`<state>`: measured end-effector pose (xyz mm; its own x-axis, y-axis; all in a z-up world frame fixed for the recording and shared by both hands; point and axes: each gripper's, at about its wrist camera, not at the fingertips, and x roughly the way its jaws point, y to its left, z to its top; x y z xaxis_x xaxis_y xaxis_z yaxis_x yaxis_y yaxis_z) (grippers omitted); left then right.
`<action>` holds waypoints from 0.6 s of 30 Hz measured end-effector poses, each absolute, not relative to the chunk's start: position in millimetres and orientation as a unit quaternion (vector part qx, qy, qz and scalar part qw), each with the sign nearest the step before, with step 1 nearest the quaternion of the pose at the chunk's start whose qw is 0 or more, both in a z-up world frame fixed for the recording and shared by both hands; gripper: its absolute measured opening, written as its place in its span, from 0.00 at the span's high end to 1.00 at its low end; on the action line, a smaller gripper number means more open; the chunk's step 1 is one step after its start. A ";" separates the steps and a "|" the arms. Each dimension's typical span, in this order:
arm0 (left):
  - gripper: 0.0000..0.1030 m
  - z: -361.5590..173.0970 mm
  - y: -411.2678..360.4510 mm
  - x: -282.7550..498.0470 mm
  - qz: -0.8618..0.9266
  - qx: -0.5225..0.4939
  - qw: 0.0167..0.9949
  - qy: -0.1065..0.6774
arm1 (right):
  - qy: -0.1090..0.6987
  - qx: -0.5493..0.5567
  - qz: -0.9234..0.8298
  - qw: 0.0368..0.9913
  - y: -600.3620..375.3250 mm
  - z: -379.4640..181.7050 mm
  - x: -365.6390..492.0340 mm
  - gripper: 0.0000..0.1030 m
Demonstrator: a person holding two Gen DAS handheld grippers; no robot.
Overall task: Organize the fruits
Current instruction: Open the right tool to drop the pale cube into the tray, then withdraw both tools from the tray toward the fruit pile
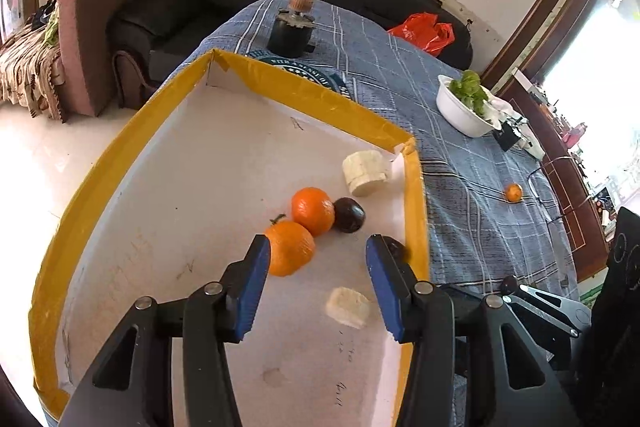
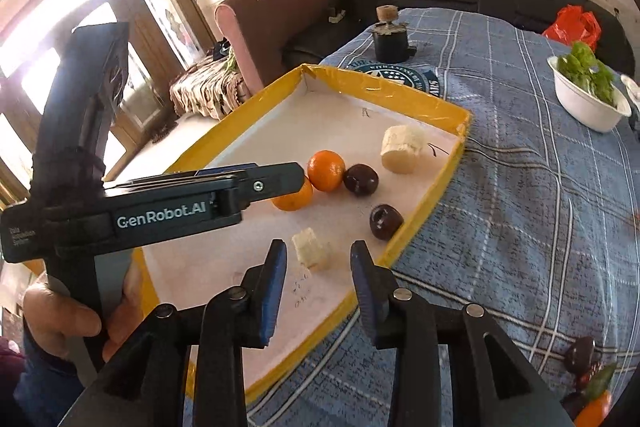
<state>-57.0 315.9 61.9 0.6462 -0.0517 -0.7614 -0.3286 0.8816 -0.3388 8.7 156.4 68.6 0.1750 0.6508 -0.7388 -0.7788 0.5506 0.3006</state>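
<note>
A yellow-rimmed white tray (image 1: pixel 416 195) (image 2: pixel 448 171) lies on the blue checked cloth. In it are two oranges (image 1: pixel 290 253) (image 1: pixel 313 211), two dark plums (image 1: pixel 349 215) (image 2: pixel 385 221), a large banana piece (image 1: pixel 366 171) and a small banana piece (image 1: pixel 348 307) (image 2: pixel 312 249). My left gripper (image 1: pixel 318 251) is open and empty above the tray, near the closer orange. My right gripper (image 2: pixel 319 255) is open and empty, just short of the small banana piece. The left gripper's body (image 2: pixel 160 211) shows in the right wrist view.
A loose orange (image 1: pixel 513 192) lies on the cloth right of the tray. More plums and an orange (image 2: pixel 580 353) lie at the near right. A white bowl of greens (image 1: pixel 464 107) (image 2: pixel 588 99), a dark jar (image 1: pixel 290 31), a red bag (image 1: pixel 424 31) and sofas stand beyond.
</note>
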 end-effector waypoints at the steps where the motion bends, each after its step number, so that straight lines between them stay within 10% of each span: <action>1: 0.53 63.4 312.7 -58.3 0.076 -0.230 0.879 0.411 | 0.441 -0.069 0.469 0.762 151.7 69.3 8.4 0.63; 18: 0.52 73.1 196.1 -56.6 -0.037 -0.180 0.896 0.404 | 0.441 0.024 0.409 0.799 24.4 84.9 54.1 0.62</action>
